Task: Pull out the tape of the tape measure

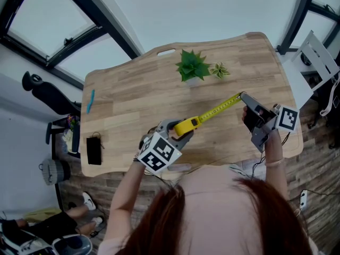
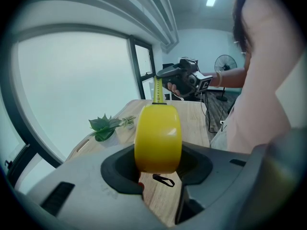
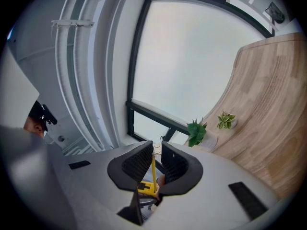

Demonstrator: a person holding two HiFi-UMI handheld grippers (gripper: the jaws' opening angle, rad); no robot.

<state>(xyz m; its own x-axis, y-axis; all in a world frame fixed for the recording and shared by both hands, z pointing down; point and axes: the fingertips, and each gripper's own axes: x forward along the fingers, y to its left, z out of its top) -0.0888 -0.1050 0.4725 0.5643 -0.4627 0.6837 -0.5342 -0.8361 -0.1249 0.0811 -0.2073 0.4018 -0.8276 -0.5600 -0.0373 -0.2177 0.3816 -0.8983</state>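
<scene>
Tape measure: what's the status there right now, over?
Left gripper clamped on the yellow case. Right gripper pinching the tape at its end, tape stretched between them above the table. Two small plants stand beyond, clear.

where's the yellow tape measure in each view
Head view: tape measure just below centre, its tape running up to the right.
Left gripper view: dead centre, big, between the jaws.
Right gripper view: small, bottom centre, seen between the jaws.
Shared landmark: the green plant.
</scene>
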